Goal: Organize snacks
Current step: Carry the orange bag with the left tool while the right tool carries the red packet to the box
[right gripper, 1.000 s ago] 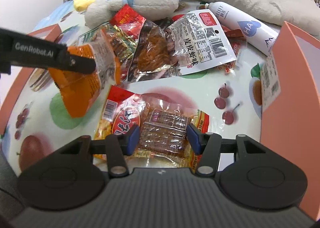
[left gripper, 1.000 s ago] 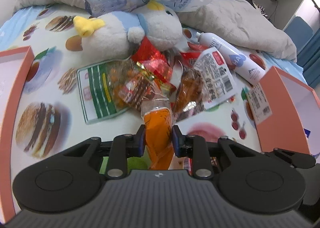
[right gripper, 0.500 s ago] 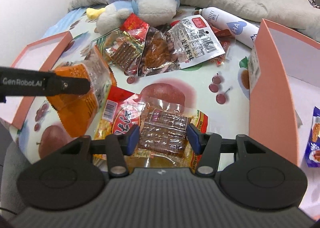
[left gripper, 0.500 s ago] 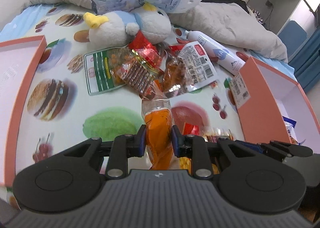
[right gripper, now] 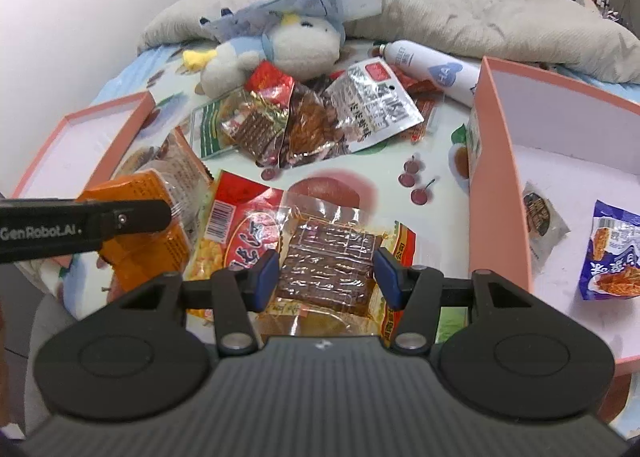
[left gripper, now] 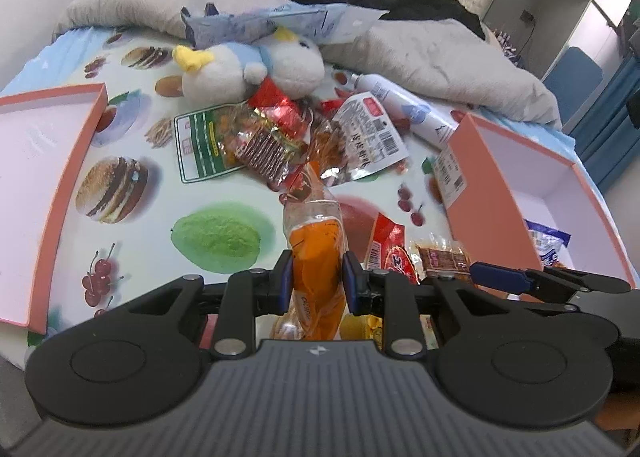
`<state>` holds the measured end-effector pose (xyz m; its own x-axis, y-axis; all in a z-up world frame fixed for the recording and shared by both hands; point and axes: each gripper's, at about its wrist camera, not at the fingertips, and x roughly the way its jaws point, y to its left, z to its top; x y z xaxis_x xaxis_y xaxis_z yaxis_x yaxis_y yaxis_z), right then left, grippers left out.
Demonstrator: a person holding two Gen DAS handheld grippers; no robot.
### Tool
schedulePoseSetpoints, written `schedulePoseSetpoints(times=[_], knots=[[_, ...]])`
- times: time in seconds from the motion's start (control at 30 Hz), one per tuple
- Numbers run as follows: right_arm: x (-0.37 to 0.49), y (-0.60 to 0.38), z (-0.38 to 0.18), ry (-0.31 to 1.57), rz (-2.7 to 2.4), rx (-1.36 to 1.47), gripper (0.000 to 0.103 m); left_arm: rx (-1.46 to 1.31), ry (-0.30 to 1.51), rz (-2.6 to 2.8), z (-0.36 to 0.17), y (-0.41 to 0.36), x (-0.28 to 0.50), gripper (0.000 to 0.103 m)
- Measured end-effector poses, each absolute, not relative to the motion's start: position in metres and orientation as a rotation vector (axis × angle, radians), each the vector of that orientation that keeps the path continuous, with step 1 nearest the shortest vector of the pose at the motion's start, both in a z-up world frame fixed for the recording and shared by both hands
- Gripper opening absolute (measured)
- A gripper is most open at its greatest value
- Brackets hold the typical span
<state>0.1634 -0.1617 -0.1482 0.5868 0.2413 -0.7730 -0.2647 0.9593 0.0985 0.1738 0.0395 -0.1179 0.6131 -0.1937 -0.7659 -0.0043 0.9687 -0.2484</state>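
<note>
My left gripper [left gripper: 316,285] is shut on an orange snack packet [left gripper: 318,245], which hangs above the fruit-print sheet. From the right wrist view, the same orange snack packet [right gripper: 148,245] shows at the left under a black finger [right gripper: 120,217]. My right gripper [right gripper: 326,271] is shut on a clear packet with a brown slab [right gripper: 328,257], and a red and yellow packet [right gripper: 240,233] is lifted with it. A pile of loose snack packets [left gripper: 280,137] lies farther back on the bed. An open pink box [right gripper: 496,161] stands to the right, holding a blue packet [right gripper: 612,253] and a dark packet [right gripper: 544,213].
A pink lid [left gripper: 68,161] lies open side up at the left. A plush toy [left gripper: 248,69] and a white spray can [left gripper: 404,109] lie behind the pile. A grey blanket [left gripper: 440,53] and dark clothes fill the back of the bed.
Both grippers have risen and drawn back from the pile, each keeping its packet. The inside of the pink box has come into the right wrist view.
</note>
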Motion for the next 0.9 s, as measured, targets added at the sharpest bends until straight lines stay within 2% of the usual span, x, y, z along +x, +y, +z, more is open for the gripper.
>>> schedulePoseSetpoints(times=[0.9], knots=[[0.161, -0.197, -0.05, 0.676, 0.222, -0.013, 0.055, -0.254, 0.716, -0.187, -0.026, 0.023, 0.187, 0.028]])
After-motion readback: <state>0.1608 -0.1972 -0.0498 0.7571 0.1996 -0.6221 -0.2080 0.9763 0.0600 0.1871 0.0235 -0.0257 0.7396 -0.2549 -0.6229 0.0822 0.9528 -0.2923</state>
